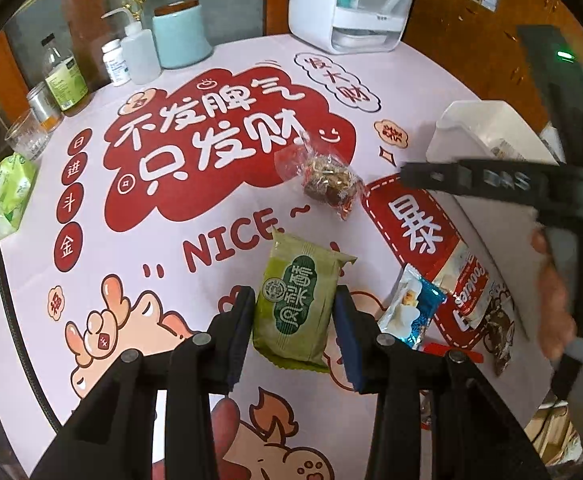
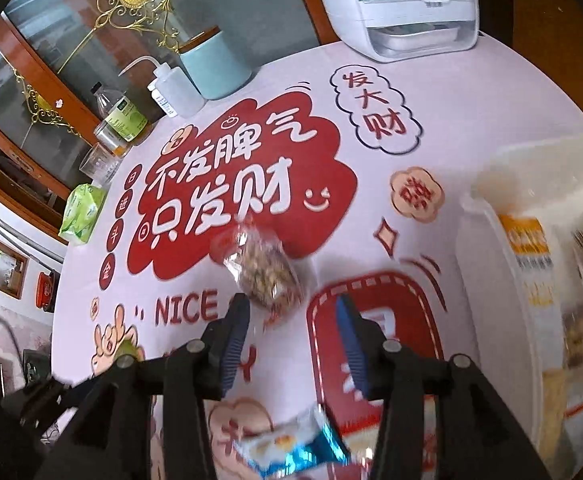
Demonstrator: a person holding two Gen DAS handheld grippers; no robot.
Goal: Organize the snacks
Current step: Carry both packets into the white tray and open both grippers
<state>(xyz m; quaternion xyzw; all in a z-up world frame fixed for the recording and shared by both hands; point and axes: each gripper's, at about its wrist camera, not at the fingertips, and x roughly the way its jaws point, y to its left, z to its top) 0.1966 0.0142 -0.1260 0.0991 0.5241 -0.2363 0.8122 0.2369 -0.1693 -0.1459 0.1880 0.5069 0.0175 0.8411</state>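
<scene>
Green foil is seen clamped between the fingers of the left gripper [image 1: 293, 312]; the green snack packet [image 1: 297, 300] is held at its sides and appears lifted clear of the desk [image 1: 411, 80], though contact underneath cannot be ruled out; the printed pink mat [image 1: 227, 148] is spread over the whole desk top. A clear-wrapped nut cluster [image 1: 329, 178] is noted further off on the mat, past the held packet, untouched; a blue-and-white packet [image 1: 411, 308] and a red-and-white packet [image 1: 467, 280] lie to the right of it, near the white storage bin [image 1: 487, 132]. In the right wrist view the fingers of the right gripper [image 2: 291, 320] stand apart with nothing between them; the nut cluster [image 2: 265, 272] lies just beyond their tips, blurred; the bin [image 2: 491, 216] is seen at the right with several packets already inside, too blurred to be named. Bottles, a blue canister [image 1: 181, 36] and a white appliance [image 1: 347, 4] are lined along the far edge and are not part of the work.

Step judged in hand: one snack gripped, transfer to the bin pending; roughly midway, since several packets are left on the desk. Next move is judged to call for the green packet to be carried rightward over the bin rim and released, with the right gripper kept clear of its path; the slippery foil may slide if the grip is loosened early.
</scene>
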